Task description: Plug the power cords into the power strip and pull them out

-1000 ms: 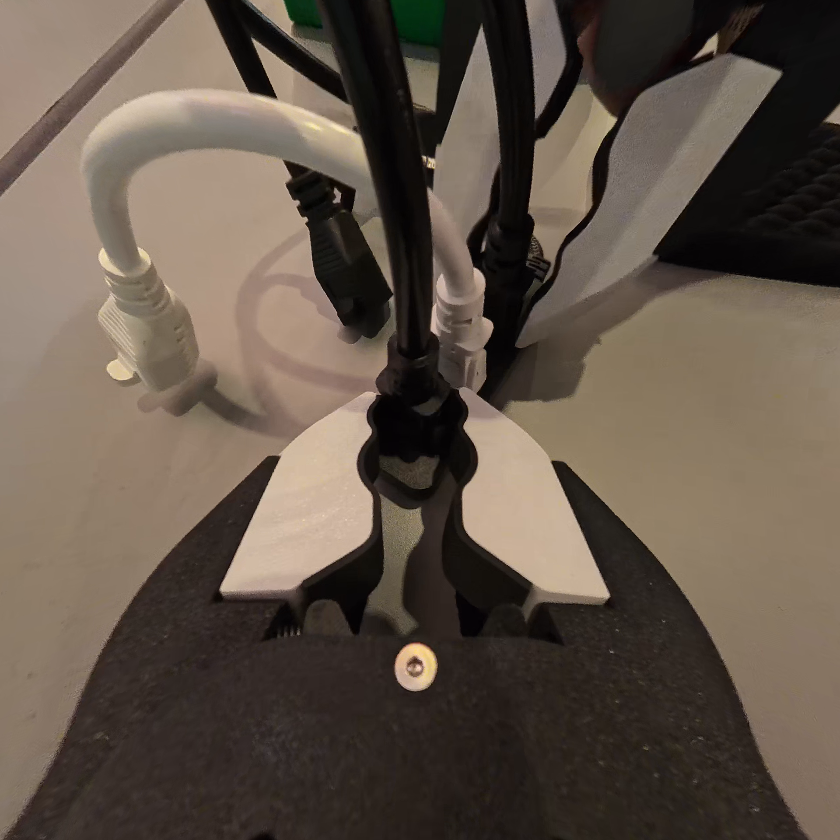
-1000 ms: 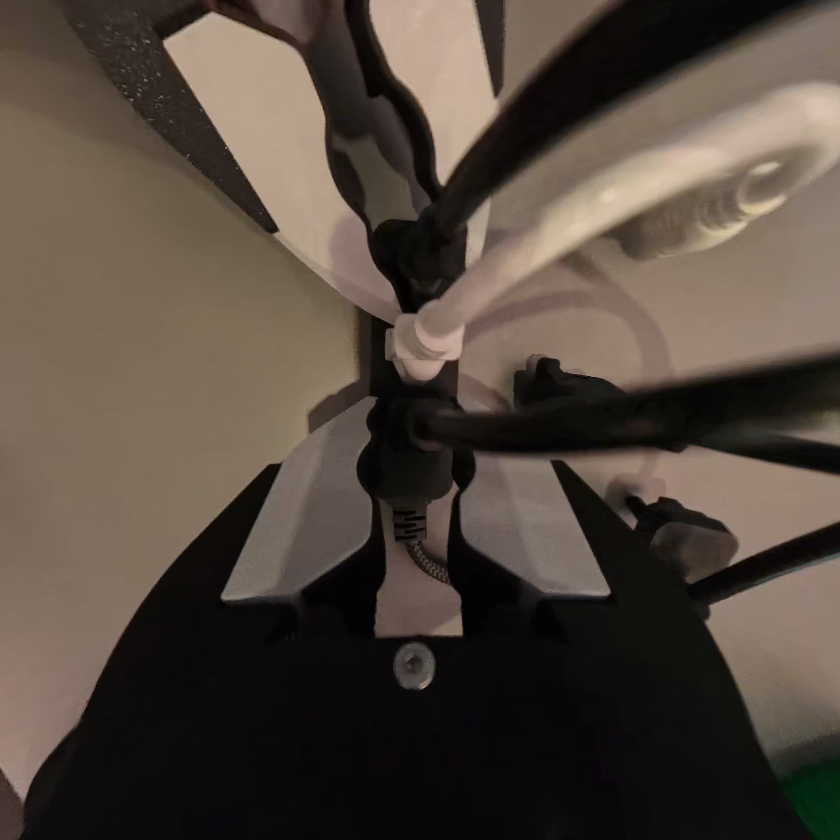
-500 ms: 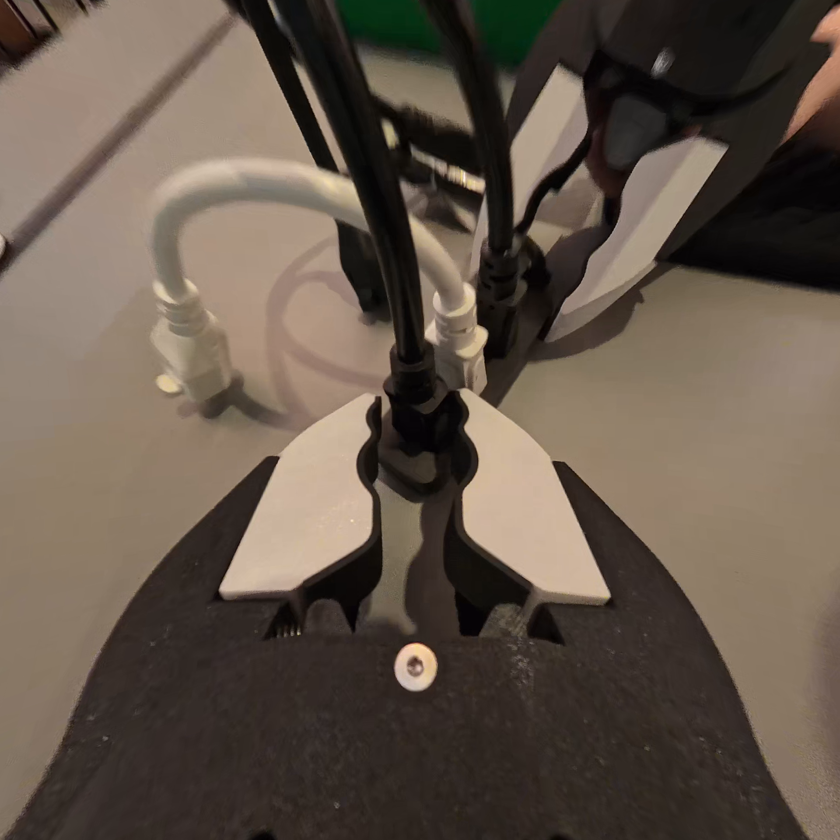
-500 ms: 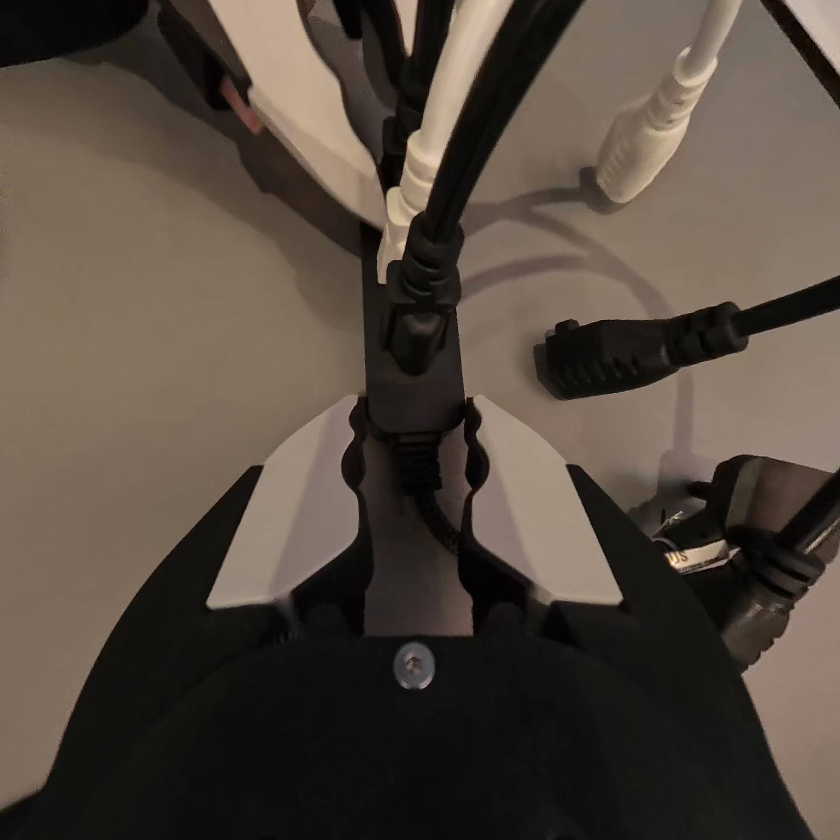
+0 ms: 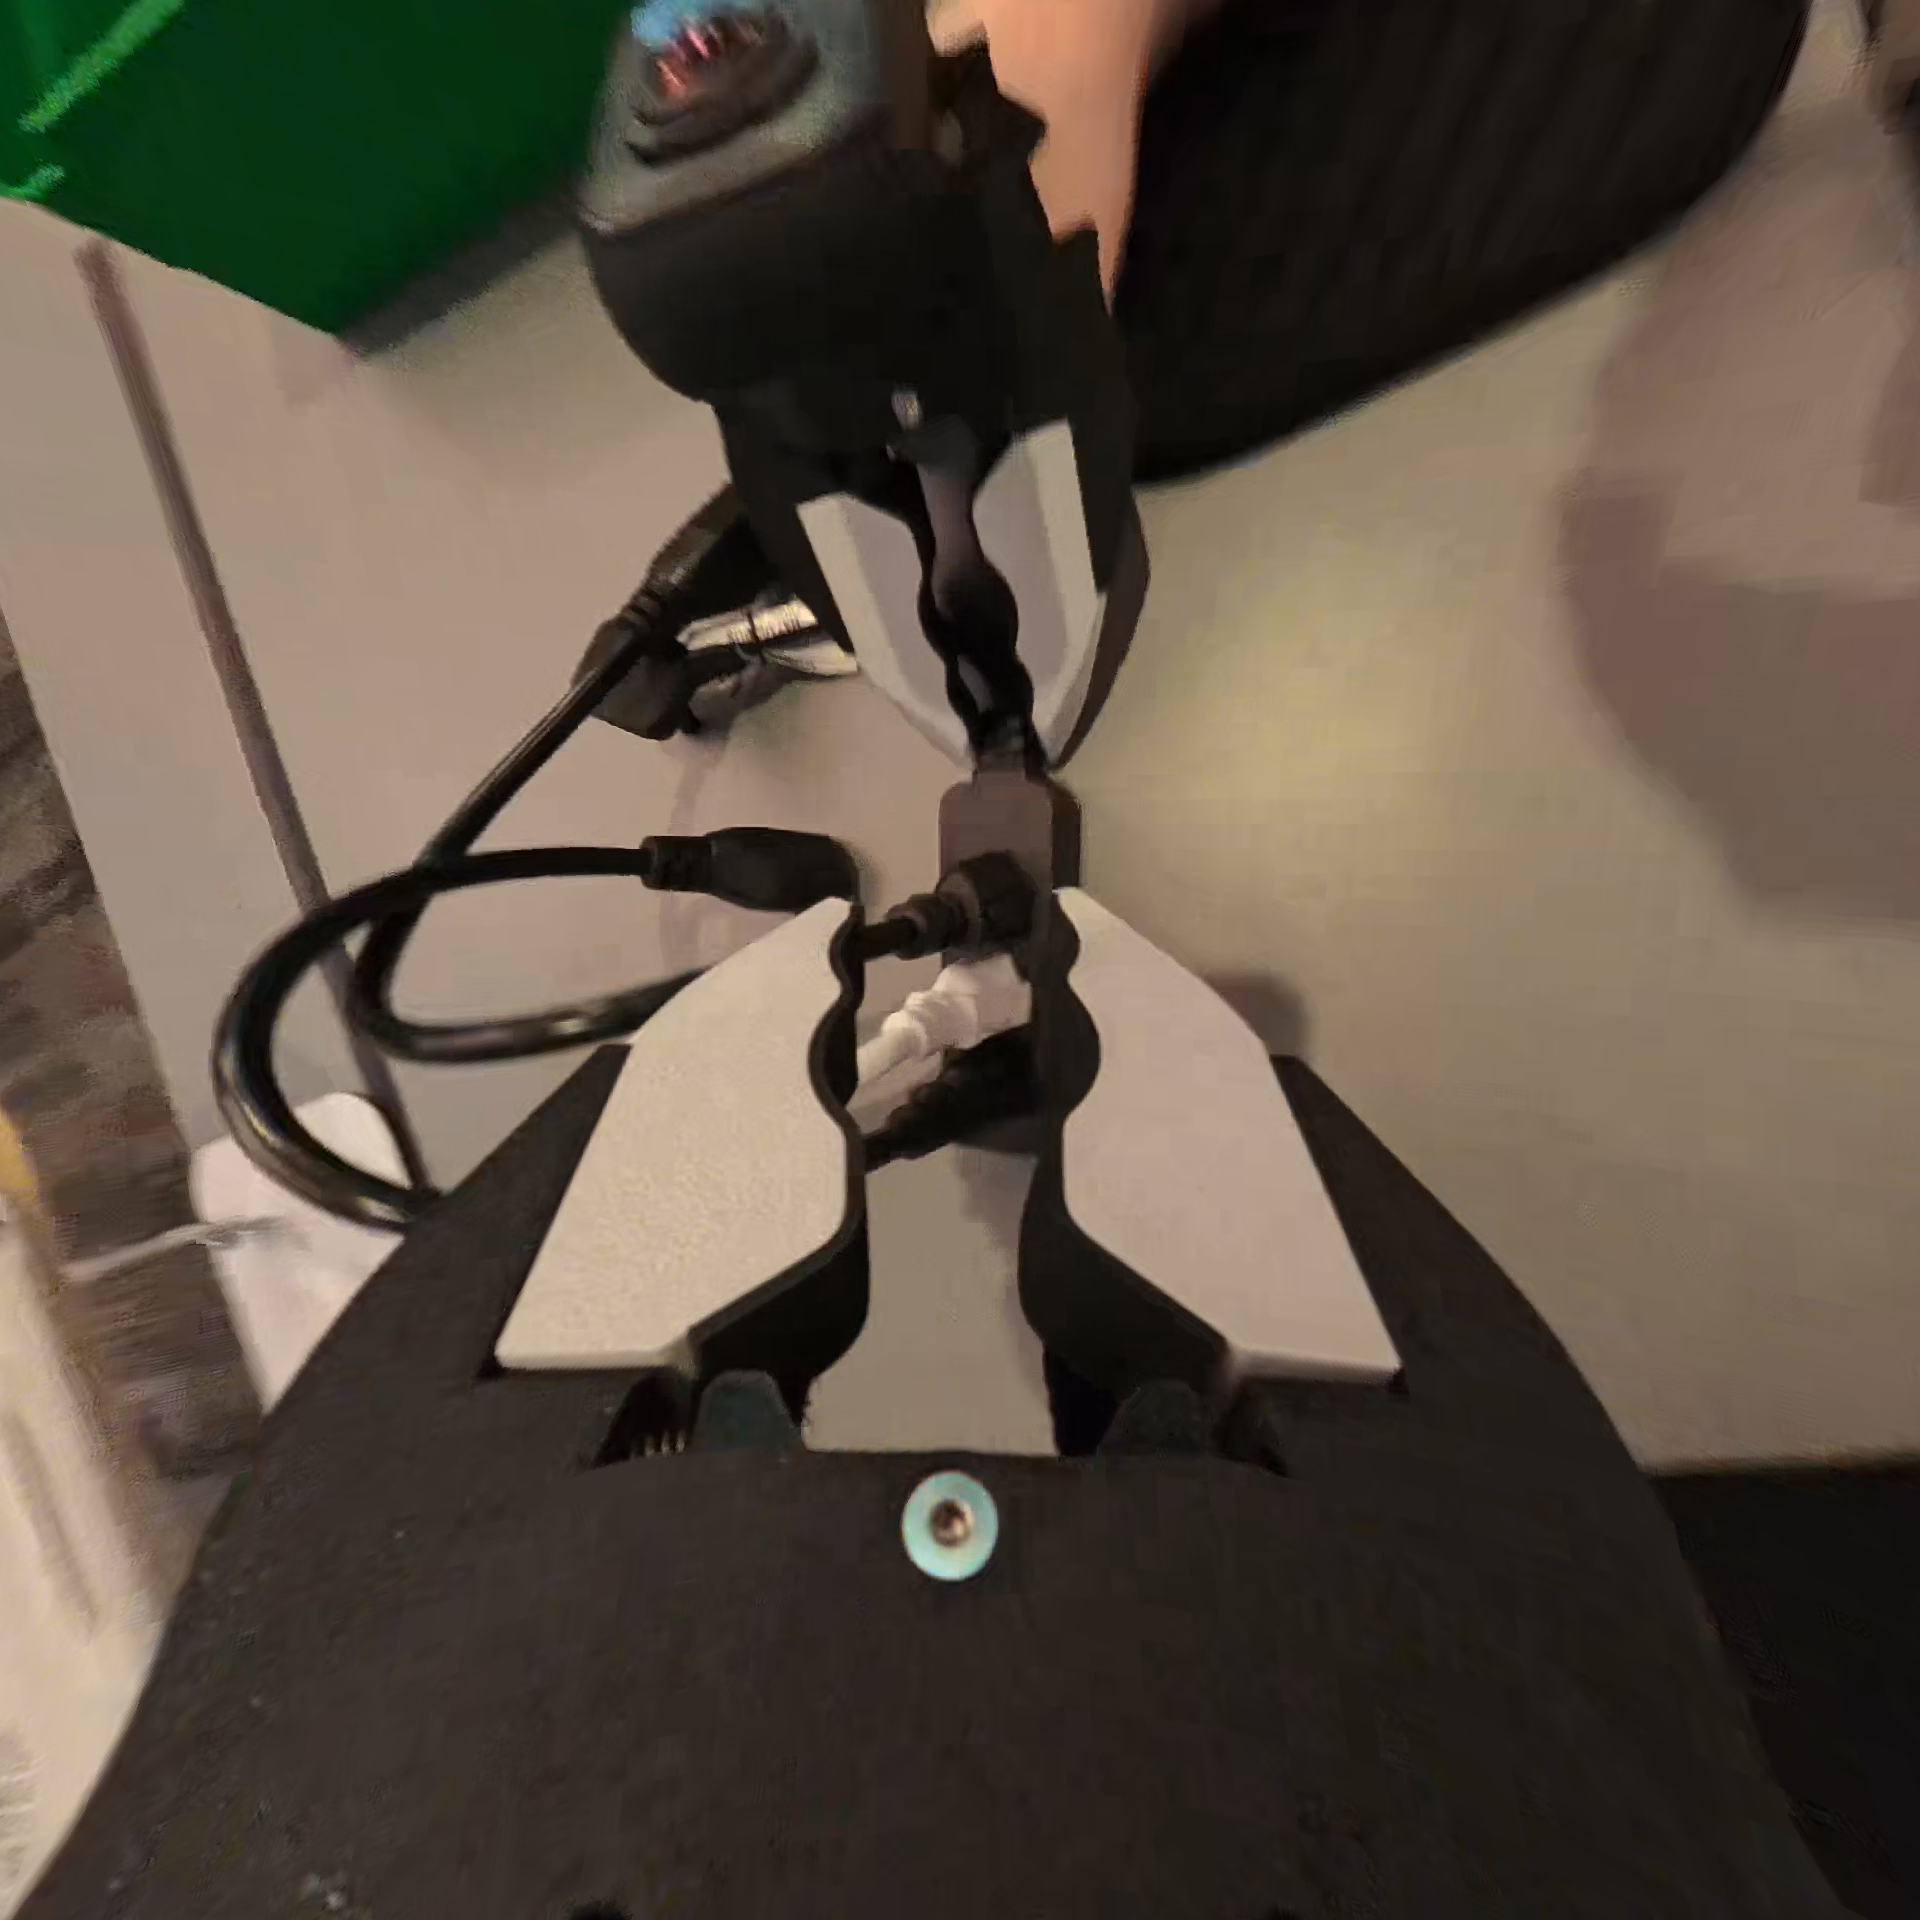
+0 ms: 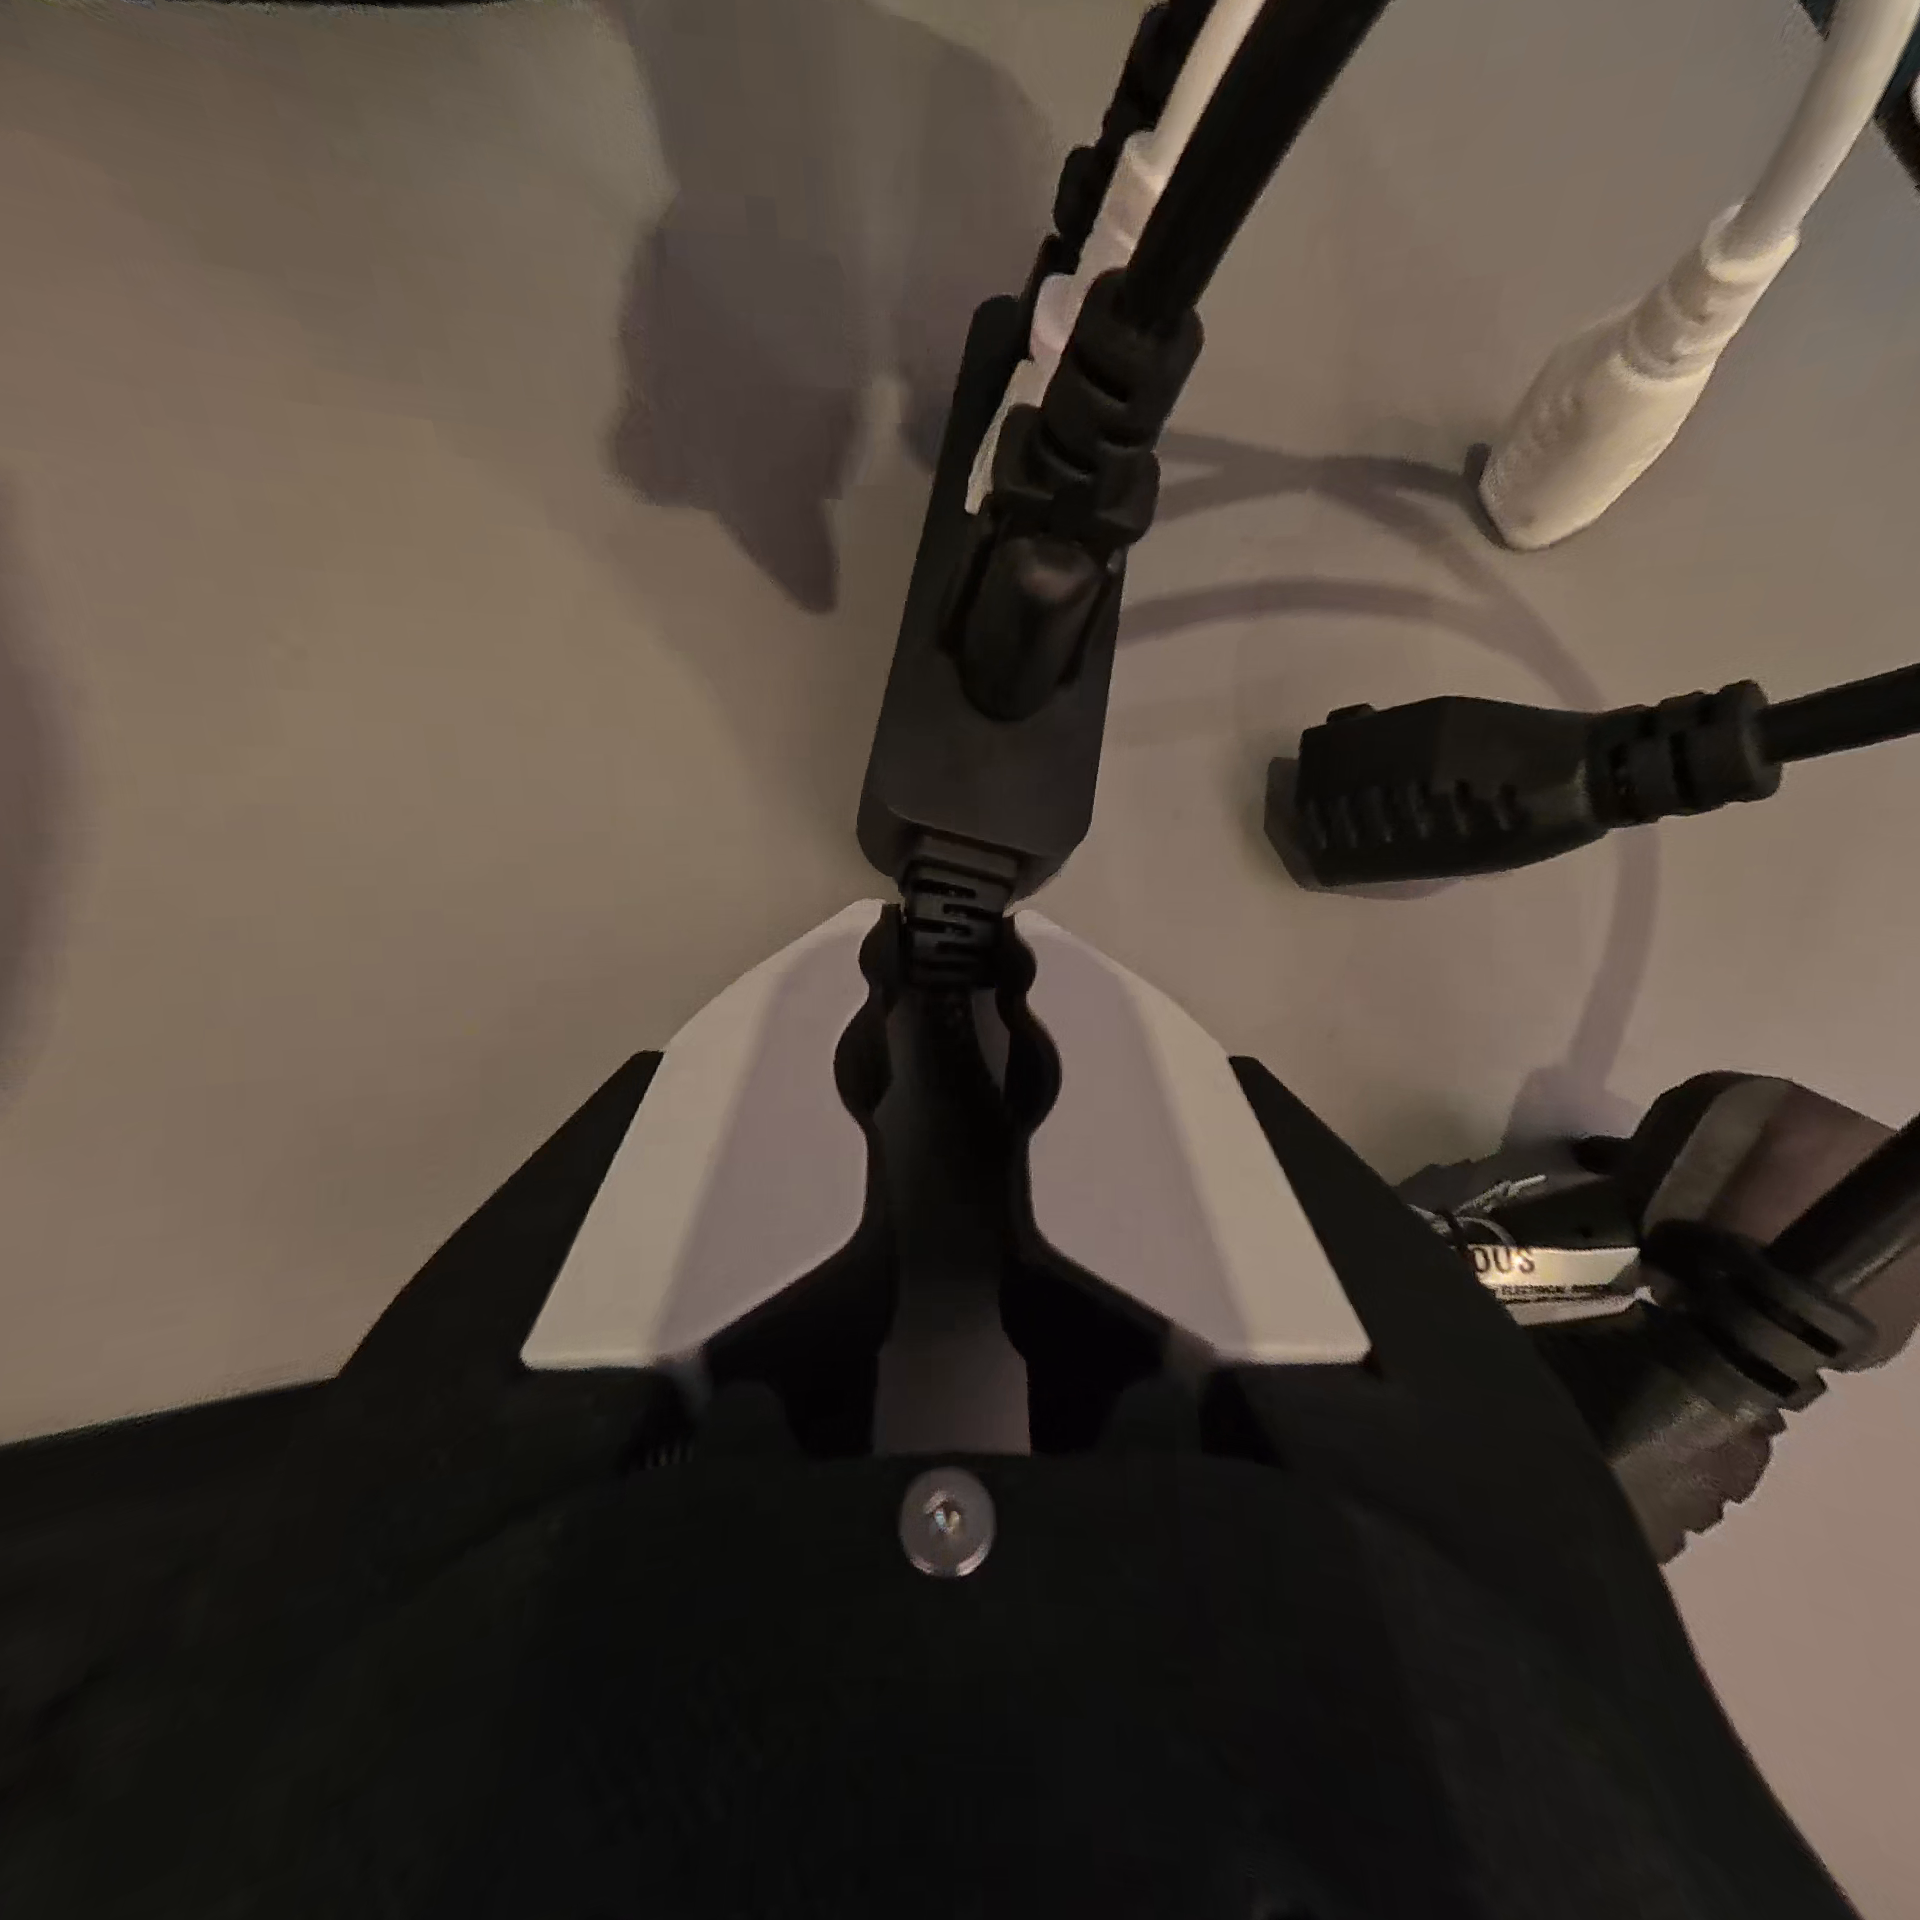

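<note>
The black power strip [image 6: 987,707] lies on the grey table with a black plug [image 6: 1029,582], a white plug and another black plug in its sockets. My right gripper [image 6: 948,923] is shut on the ribbed collar of the strip's own cord at its near end. In the left wrist view the strip [image 5: 1006,831] lies below my left gripper [image 5: 954,910], which hovers open over the seated plugs [image 5: 982,902]. Their cords run off to the left under my left finger. The right gripper shows beyond the strip [image 5: 1003,727].
A loose black plug [image 6: 1455,790], a white plug [image 6: 1590,436] and a tagged black plug [image 6: 1714,1247] lie to the right of the strip. A green box [image 5: 260,135], a black pad [image 5: 1455,208] and a person's hand [image 5: 1060,104] are at the far side. Tip to tip, the grippers are about 12 centimetres apart.
My left gripper let go of the black plug and swung up over the strip. My right gripper slid back off the strip's end and closed on its cord collar.
</note>
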Tool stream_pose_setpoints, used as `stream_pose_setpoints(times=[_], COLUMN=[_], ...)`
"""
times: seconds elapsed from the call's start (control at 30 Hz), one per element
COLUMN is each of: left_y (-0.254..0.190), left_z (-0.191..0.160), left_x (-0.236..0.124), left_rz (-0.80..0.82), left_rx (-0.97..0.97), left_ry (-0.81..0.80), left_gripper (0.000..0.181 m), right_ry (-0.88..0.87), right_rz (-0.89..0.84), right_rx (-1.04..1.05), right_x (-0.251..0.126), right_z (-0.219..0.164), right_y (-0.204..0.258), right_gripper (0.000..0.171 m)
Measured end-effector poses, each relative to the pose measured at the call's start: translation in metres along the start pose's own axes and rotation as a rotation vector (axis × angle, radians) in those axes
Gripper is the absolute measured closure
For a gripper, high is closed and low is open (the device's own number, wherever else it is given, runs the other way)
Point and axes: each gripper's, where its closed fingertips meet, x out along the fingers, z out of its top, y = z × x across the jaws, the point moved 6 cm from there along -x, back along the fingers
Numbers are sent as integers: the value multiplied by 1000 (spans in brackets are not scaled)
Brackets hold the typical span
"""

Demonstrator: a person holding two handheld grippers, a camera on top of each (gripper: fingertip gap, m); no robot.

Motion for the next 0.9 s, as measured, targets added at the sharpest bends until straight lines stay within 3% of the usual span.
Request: stream_pose_setpoints(times=[0.07,0.23,0.37,0.57,0.63,0.77,0.9], left_y=[9,30,36,32,34,36,19], left_z=[6,11,16,35,29,15,6], left_x=[8,30,44,48,54,67,75], left_rz=[-56,-303,-379,-398,-387,-365,-471], left_rx=[95,43,110,160,134,100,-21], left_ry=[92,309,496,578,640,706,698], left_gripper=[152,150,150,140,132,135,137], right_ry=[-14,-25,-27,-46,-49,-55,-50], right_rz=[-21,-7,-12,-57,-65,-94,-120], right_rx=[-40,-66,-73,-141,-151,-196,-255], right_x=[-2,-3,-4,-7,-7,-7,-7], right_z=[0,-1,-3,-4,-4,-3,-2], right_y=[1,-1,-2,1,1,3,6], right_gripper=[152,152,151,151,151,151,151])
